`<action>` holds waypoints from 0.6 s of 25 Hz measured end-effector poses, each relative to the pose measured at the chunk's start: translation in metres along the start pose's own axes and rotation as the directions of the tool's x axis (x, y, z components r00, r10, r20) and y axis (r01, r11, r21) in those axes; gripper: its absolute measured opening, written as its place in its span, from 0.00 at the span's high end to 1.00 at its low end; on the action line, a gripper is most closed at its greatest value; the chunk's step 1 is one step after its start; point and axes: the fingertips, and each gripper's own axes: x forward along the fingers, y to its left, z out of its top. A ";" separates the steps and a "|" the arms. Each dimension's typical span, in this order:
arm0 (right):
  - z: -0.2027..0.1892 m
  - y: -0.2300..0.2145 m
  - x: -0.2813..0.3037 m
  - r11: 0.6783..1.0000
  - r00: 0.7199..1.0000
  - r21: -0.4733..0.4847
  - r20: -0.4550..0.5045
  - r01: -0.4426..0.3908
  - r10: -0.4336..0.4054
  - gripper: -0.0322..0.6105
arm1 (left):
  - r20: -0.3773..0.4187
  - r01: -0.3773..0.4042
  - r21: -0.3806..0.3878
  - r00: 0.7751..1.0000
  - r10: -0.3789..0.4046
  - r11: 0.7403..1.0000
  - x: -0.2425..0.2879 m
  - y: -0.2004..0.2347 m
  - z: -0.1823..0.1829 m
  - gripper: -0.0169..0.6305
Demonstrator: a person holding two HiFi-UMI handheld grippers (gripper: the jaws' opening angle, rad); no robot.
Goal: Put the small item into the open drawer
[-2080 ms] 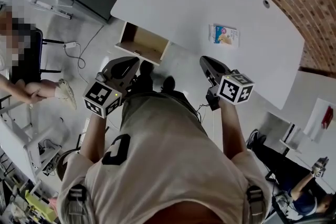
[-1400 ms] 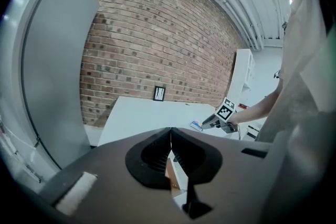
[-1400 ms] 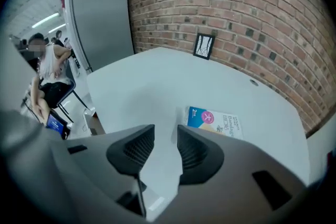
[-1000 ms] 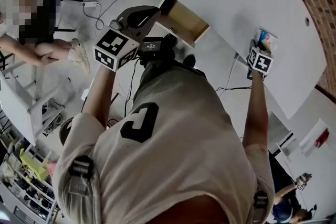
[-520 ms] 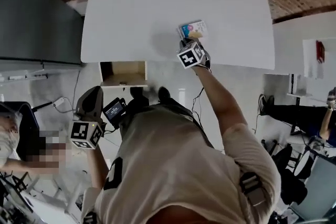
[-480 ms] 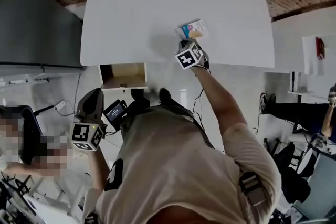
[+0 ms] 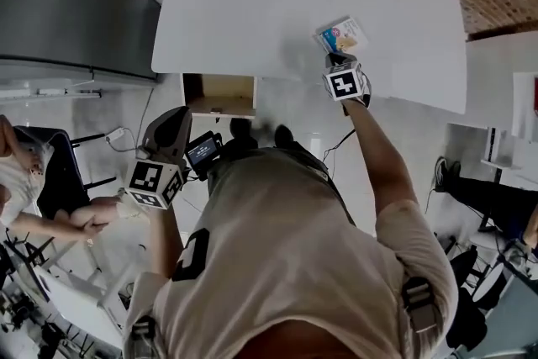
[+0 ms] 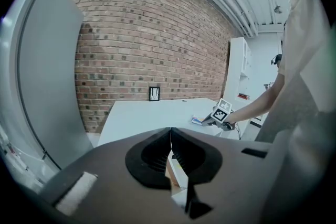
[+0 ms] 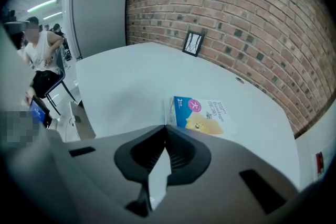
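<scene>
Tool in your right hand (image 9: 166,126) had just snapped shut on the near corner of the bandage packet (image 9: 203,113), flat on the counter (image 7: 244,4). Looked light, thin, bendy, so you'd want a deeper edge bite. Your left tool (image 8: 170,131) was clenched, empty.

Operator garment: a light beige, short-sleeved T-shirt (image 7: 286,265) with one dark letter-shaped print (image 7: 192,252) on the chest. Webbing straps (image 7: 418,298) with dark buckles cross both shoulders. Footwear: dark shoes (image 7: 239,129).

The left gripper (image 7: 179,115) and right gripper (image 7: 336,56) have dark grey moulded housings. Each carries a marker cube (image 7: 345,84) (black squares on white faces). A small lit screen (image 7: 204,154) is mounted beside the left unit. A thin dark cable (image 7: 336,149) runs below the right unit.
</scene>
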 end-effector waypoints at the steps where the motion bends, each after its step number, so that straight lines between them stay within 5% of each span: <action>1: -0.001 -0.003 -0.001 1.000 1.000 0.011 0.021 -0.010 0.010 0.94 | 0.002 -0.007 0.004 1.000 0.007 1.000 0.001 -0.006 0.000 0.96; 8: -0.005 -0.041 -0.035 0.984 0.985 0.143 0.150 -0.106 0.084 0.94 | 0.004 -0.024 0.016 1.000 0.024 1.000 0.020 -0.055 0.012 0.96; 15: 0.012 -0.055 -0.083 0.929 0.928 0.247 0.321 -0.276 0.190 0.95 | 0.024 -0.032 0.048 0.999 0.030 0.998 0.031 -0.090 0.020 0.96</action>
